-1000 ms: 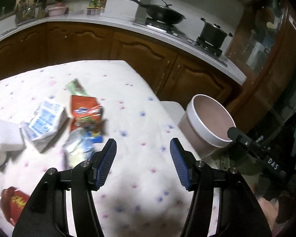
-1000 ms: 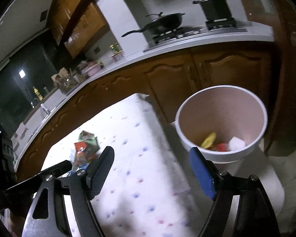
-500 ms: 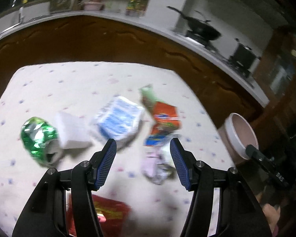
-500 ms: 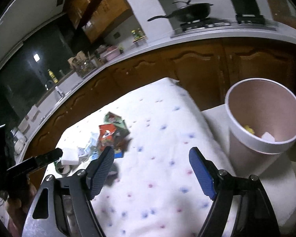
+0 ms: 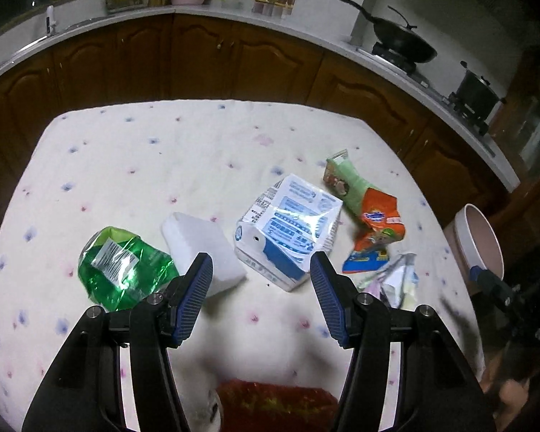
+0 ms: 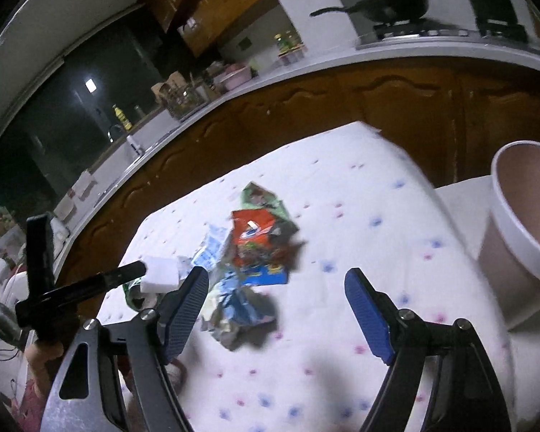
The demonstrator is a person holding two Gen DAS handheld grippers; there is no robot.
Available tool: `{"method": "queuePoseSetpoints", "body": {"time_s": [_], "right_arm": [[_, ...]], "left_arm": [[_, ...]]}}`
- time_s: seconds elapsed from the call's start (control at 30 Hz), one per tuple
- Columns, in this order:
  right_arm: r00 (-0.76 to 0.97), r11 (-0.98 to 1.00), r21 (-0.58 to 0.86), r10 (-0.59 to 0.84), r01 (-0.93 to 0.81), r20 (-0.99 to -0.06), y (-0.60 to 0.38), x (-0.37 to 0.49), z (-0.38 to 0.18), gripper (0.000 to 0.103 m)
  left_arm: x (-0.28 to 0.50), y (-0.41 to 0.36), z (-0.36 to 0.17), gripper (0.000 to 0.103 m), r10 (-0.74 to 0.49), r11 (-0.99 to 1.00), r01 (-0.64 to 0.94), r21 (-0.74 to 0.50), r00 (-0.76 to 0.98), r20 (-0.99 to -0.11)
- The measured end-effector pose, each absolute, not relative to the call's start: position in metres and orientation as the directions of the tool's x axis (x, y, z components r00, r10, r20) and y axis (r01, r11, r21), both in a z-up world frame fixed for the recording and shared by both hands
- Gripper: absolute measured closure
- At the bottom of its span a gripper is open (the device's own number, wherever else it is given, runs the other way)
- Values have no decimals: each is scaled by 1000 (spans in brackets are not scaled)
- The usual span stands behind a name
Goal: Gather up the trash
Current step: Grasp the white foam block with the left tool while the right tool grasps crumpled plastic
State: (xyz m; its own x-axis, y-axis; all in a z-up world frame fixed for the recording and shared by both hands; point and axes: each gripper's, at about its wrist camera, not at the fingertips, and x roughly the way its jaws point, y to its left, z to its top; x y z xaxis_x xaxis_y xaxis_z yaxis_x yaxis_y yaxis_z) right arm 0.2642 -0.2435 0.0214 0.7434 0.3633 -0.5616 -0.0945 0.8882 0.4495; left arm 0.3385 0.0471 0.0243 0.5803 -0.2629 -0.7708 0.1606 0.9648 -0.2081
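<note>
The left gripper (image 5: 257, 280) hangs open and empty over the table (image 5: 126, 165), above a white-blue pack (image 5: 288, 226) and white block (image 5: 201, 244). The right gripper (image 6: 277, 298), wider open, is empty too, near crumpled wrappers (image 6: 259, 244). The bin (image 6: 522, 223) stands beside the table.

so there's 6 wrappers/bags (image 5: 288, 230) on the table, 1 white foam block (image 5: 201, 248), 1 bin (image 5: 480, 241), plus 1 wok (image 5: 403, 45) and 1 pot (image 5: 475, 90).
</note>
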Motion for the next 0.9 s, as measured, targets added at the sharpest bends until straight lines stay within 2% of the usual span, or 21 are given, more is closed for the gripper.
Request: {"method": "queuePoseSetpoints", "body": {"time_s": [0.37, 0.47, 0.53, 0.6, 0.67, 0.7, 0.73, 0.9], "right_arm": [[683, 888, 429, 418, -167, -599, -198, 287, 9, 23], [664, 890, 421, 421, -172, -619, -193, 294, 1, 23], [654, 896, 411, 414, -169, -634, -189, 299, -5, 24], [646, 900, 403, 408, -167, -645, -187, 302, -10, 30], [646, 909, 385, 393, -162, -655, -184, 304, -13, 58], [638, 907, 388, 397, -162, -660, -184, 306, -15, 64], [635, 904, 396, 403, -163, -659, -183, 307, -16, 67], [652, 910, 379, 390, -167, -650, -182, 303, -13, 69]], "left_arm": [[363, 66, 20, 46, -279, 960, 169, -223, 550, -787], [362, 74, 17, 41, -214, 976, 149, -156, 560, -800], [360, 82, 14, 41, -222, 975, 142, -172, 554, -802], [360, 88, 11, 41, -225, 974, 133, -181, 551, -804], [360, 91, 12, 40, -214, 977, 119, -178, 565, -797], [361, 92, 12, 40, -210, 978, 117, -175, 565, -798], [363, 92, 11, 39, -205, 979, 116, -169, 560, -803], [372, 87, 11, 38, -230, 973, 120, -196, 543, -808]]}}
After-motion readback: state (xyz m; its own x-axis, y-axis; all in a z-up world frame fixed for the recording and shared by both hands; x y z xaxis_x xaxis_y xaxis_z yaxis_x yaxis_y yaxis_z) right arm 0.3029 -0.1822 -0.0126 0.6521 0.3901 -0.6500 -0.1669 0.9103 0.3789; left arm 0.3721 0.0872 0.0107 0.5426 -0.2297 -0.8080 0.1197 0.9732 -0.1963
